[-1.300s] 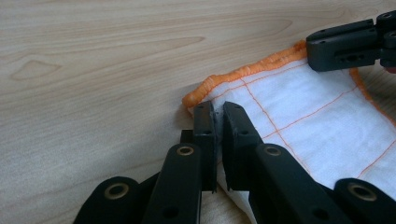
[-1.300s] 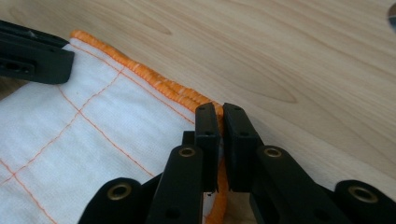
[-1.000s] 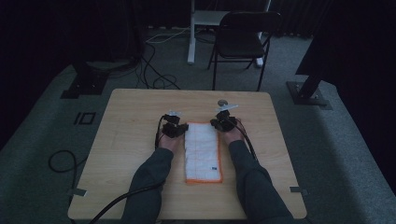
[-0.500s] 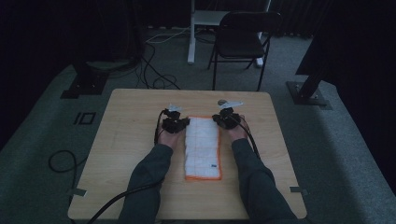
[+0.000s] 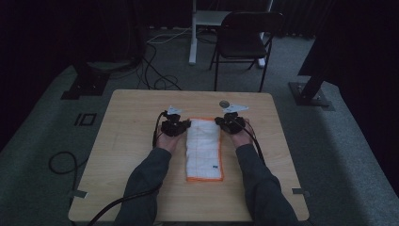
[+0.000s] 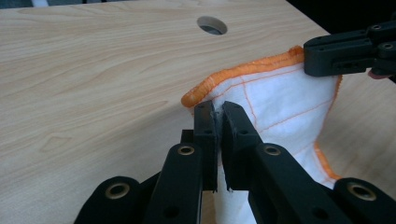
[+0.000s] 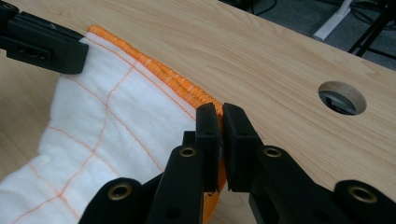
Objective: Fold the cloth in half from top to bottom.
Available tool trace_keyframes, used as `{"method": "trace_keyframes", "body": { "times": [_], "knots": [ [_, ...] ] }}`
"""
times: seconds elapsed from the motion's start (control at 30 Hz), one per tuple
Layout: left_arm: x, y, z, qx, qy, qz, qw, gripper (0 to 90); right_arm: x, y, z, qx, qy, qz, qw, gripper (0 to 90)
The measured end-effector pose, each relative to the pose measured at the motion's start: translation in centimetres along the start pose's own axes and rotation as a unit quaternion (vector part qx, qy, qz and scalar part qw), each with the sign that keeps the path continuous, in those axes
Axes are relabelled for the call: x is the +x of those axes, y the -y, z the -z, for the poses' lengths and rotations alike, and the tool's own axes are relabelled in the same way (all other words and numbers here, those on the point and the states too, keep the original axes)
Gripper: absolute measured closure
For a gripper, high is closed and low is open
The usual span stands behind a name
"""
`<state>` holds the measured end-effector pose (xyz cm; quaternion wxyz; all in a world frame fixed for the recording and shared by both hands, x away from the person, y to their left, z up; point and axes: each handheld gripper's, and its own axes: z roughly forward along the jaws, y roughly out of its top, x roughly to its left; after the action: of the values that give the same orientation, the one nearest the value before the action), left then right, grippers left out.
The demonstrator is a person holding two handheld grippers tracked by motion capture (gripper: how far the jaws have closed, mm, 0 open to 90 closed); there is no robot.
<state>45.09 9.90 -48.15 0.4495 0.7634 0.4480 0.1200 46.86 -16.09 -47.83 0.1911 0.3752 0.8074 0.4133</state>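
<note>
1. Between the jaws of the left gripper (image 6: 218,109), a pinch of the cloth (image 5: 203,148) was clamped at its far left corner; the jaws stood nearly closed, with only fabric between them.
2. The right gripper (image 7: 220,112) held the far right corner the same way, its jaws clenched on the orange hem (image 7: 159,70).
3. In both gripper views the far edge of the cloth was raised off the table (image 5: 131,141) and stretched between the two grips; it sagged slightly at the middle.
4. From the high view, the cloth lay lengthwise down the centre of the table, already narrow as if folded, with its near end flat close to the person's side. The grippers sat level with each other at its far end, the forearms along each long side.
5. Judgement: the step in hand appeared to be a fold of the far end toward the near end.
6. Recommended practice: keep both grips equally deep, lift evenly, hold the edge taut, carry it straight back, and align hem on hem before release.
7. Risk noted: unequal pull would skew the fold or drag the near end.
8. A cable hole (image 7: 342,98) lay just beyond the right gripper, clear of the cloth.
</note>
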Motion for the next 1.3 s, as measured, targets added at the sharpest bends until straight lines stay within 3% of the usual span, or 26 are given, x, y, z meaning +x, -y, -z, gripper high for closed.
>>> {"method": "trace_keyframes", "body": {
  "times": [0.87, 1.3],
  "knots": [
    [-2.8, 2.0, 3.8, -0.014, 0.025, -0.025, 0.9993, 86.1, 2.9, 1.3, 4.5, -0.026, -0.026, 0.026, 0.9990, 86.1],
    [-3.9, 3.8, 5.5, -0.020, 0.038, -0.024, 0.9988, 86.0, 4.3, 2.6, 6.1, -0.033, -0.044, 0.026, 0.9981, 85.9]
  ]
}}
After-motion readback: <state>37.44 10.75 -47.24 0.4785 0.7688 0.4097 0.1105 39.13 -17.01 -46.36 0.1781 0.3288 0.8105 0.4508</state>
